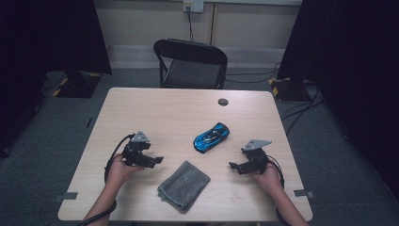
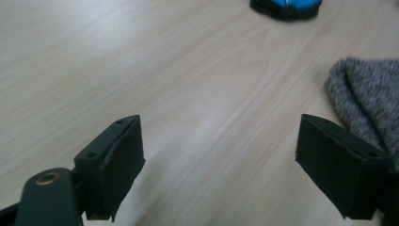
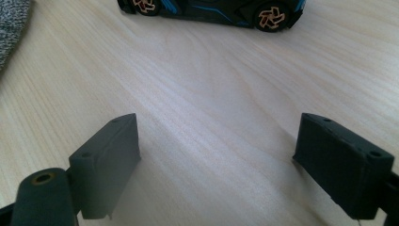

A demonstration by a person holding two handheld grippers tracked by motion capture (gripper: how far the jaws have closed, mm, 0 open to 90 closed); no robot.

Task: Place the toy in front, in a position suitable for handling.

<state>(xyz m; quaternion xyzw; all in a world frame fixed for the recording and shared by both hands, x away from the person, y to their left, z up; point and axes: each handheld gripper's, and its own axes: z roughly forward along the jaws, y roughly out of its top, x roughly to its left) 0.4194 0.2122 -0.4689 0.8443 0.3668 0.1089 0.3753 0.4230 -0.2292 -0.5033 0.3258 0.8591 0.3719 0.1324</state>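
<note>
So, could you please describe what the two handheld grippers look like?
Both the left gripper and the right gripper are black, each topped by a grey three-cornered plate and trailing a black cable. Their two jaws end in blocky, flat-faced black pads. The forearms are bare, no sleeves showing.

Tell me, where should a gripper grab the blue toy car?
Probably across its middle, one jaw on each long side. The toy car sits flat on its wheels, slanted on the table, with open space around it. The right gripper, jaws open, already faces its side.
</note>
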